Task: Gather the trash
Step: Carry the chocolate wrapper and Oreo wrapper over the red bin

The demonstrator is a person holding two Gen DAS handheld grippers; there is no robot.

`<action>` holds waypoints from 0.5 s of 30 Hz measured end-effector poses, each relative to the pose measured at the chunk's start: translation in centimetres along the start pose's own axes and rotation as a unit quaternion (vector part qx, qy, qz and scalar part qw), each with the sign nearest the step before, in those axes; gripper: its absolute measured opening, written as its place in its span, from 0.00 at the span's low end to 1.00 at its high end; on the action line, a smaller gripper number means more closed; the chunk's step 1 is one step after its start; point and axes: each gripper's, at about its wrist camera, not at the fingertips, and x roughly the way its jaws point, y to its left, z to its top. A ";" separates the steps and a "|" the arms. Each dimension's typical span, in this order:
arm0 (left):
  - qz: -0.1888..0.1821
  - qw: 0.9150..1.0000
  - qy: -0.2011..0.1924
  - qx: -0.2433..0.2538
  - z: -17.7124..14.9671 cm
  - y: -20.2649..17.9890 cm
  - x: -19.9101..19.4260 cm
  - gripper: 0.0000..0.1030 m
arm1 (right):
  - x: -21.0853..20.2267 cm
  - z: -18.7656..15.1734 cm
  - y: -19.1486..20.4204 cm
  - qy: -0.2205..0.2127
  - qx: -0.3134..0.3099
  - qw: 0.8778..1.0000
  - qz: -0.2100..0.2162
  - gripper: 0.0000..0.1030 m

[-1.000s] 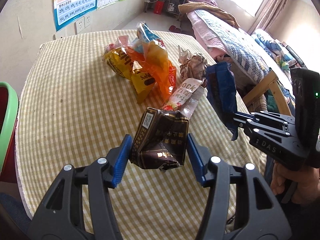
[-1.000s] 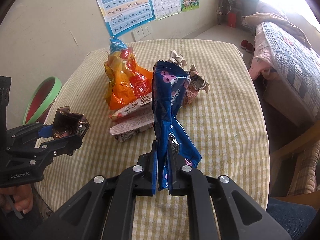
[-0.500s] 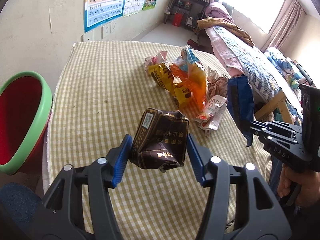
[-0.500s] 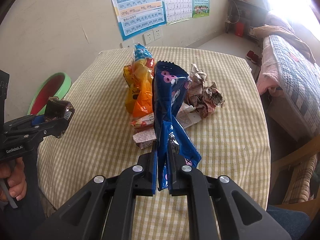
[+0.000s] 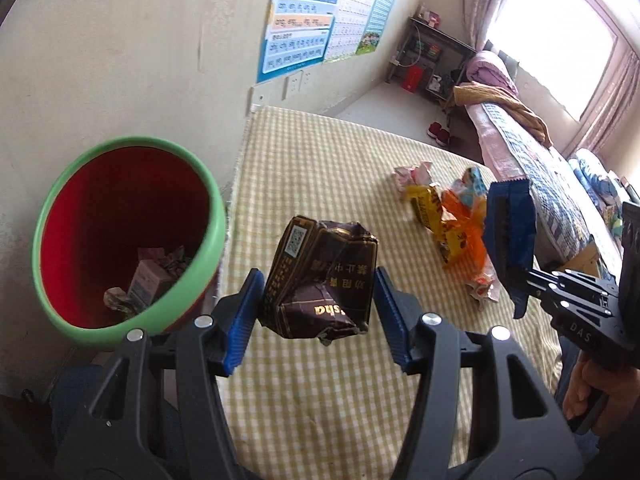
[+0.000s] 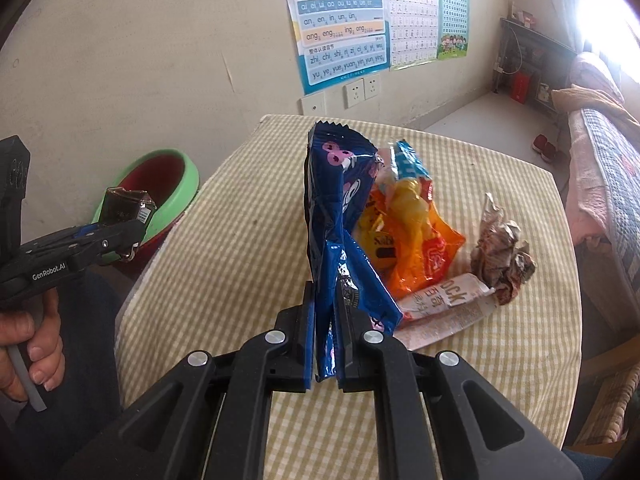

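Two pieces ride in your fingers: the left gripper (image 5: 316,294) pinches the crumpled brown box (image 5: 320,280), the right gripper (image 6: 326,322) clamps the blue wrapper (image 6: 340,216). Over the last second your left swung toward the red bin (image 5: 208,236), now just beside the box, so release comes next. Farther out, orange wrappers (image 6: 416,240) wait on the table (image 5: 328,160).

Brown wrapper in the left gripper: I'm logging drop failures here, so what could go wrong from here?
1. The crumpled brown wrapper is not yet over the green-rimmed bin; released now by the left gripper, it would probably land on the checked tablecloth.
2. The blue snack bag stands tall above the right gripper and may sag or snag on the bin's rim.
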 end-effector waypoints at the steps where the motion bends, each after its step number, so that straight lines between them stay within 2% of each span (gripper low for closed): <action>1: 0.005 1.000 -0.005 -0.006 0.3 0.7 -0.3 0.52 | 0.3 0.4 0.5 0.000 -0.003 1.000 0.003 0.07; 15: 0.069 0.994 -0.057 -0.069 1.5 8.8 -3.5 0.52 | 2.8 4.4 7.6 -0.009 -0.050 0.997 0.052 0.07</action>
